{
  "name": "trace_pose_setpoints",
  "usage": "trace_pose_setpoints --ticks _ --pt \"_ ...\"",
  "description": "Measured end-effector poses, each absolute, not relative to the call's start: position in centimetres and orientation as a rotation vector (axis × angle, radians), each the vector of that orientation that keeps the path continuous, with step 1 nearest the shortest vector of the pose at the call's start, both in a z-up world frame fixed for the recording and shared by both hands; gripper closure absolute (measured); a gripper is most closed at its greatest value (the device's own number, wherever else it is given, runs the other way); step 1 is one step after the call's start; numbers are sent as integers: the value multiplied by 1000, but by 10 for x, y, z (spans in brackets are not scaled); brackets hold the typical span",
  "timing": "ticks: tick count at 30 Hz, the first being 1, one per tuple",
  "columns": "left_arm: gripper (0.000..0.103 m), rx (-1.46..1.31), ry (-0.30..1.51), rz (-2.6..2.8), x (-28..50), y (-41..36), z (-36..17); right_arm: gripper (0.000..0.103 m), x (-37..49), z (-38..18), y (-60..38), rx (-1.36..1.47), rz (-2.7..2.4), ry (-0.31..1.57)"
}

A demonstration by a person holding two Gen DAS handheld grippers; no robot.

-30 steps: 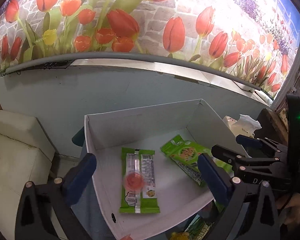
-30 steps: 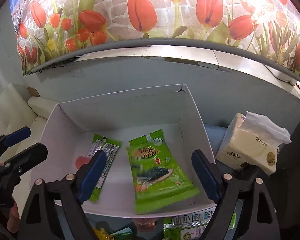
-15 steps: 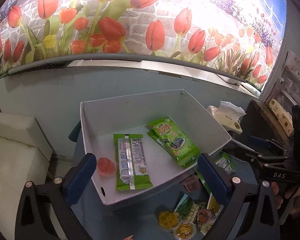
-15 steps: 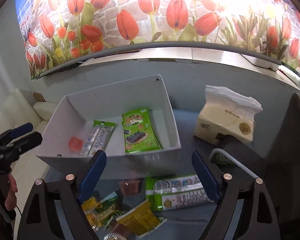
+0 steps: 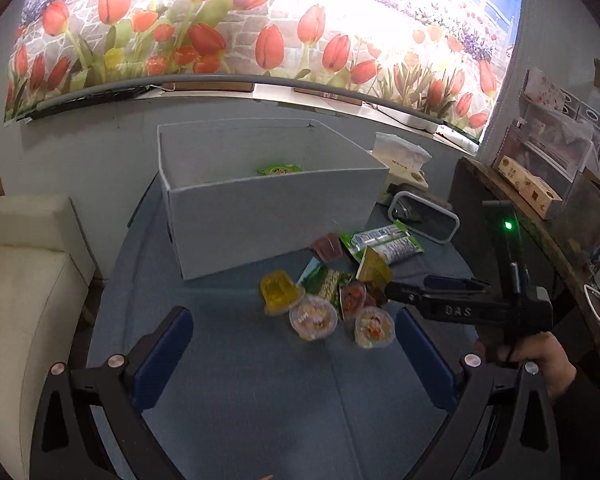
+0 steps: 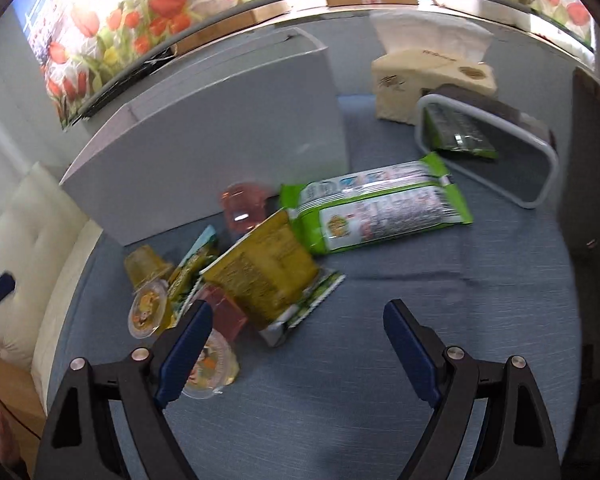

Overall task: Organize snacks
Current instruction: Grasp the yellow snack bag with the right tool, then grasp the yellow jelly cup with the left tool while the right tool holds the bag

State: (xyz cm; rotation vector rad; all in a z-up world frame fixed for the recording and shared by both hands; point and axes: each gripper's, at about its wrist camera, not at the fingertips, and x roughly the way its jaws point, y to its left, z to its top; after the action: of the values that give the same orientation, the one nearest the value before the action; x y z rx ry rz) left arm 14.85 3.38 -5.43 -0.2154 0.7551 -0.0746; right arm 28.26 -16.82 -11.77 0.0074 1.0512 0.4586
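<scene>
A white box [image 5: 268,204] stands at the back of the blue table, with a green snack packet [image 5: 279,169] just showing inside. In front of it lies a pile of snacks: a yellow jelly cup [image 5: 279,293], two lidded jelly cups [image 5: 313,317], a yellow-green packet [image 6: 266,266], a green-and-white packet [image 6: 380,208] and a pink jelly cup [image 6: 244,210]. My left gripper [image 5: 292,354] is open and empty, just in front of the pile. My right gripper [image 6: 298,344] is open and empty, low over the pile's near edge; it also shows in the left wrist view [image 5: 432,294].
A tissue box [image 6: 428,76] and a white-rimmed dark container [image 6: 496,160] stand at the back right. A cream sofa [image 5: 24,280] is to the left of the table. A dark wooden shelf [image 5: 540,216] stands on the right.
Both grippers have pulled back from over the box and dropped toward the pile of snacks in front of it. The box's inside is now mostly hidden behind its front wall.
</scene>
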Motion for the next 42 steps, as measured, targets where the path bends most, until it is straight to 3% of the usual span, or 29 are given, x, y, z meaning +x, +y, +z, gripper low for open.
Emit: trace_pose_setpoints --ticks 7,17,23,26,27,35,42 --pt "0 -275 780 -79 93 24 -71 12 296 -126 -145 40 438 1044" --pt "0 -268 787 -85 74 25 -72 12 314 -145 -138 92 413 1092" --pt "0 -267 781 -83 75 26 -72 31 304 -138 -136 99 438 1080" --pt "0 -268 786 -81 78 26 -74 35 294 -128 -145 114 444 1052" --pt "0 -266 786 -79 79 26 -74 47 288 -123 -148 123 453 1039" --pt "0 -236 770 -73 99 24 -74 48 263 -97 -162 116 472 980" --pt "0 -279 808 -2 160 33 -80 48 223 -80 -184 103 489 905"
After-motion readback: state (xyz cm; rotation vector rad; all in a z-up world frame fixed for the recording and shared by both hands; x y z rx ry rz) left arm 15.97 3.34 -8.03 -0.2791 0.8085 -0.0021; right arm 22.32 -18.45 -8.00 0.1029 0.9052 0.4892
